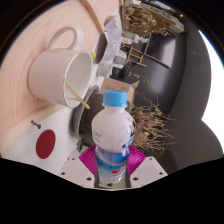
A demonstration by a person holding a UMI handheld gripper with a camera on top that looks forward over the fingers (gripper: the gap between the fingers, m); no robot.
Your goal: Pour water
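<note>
bottle [112, 130] between jaws | mug [62, 72] beyond, left of bottle | twigs [152, 118] right of bottle

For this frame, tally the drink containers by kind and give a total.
Water bottle, blue cap, held between the tool fingers: 1
White mug with handle, beyond and to one side of the bottle: 1
Total: 2

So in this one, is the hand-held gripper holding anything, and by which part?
Yes: the hand-held gripper is shut on the clear plastic water bottle with a blue cap, both pink pads pressing its lower body, near the base.
</note>
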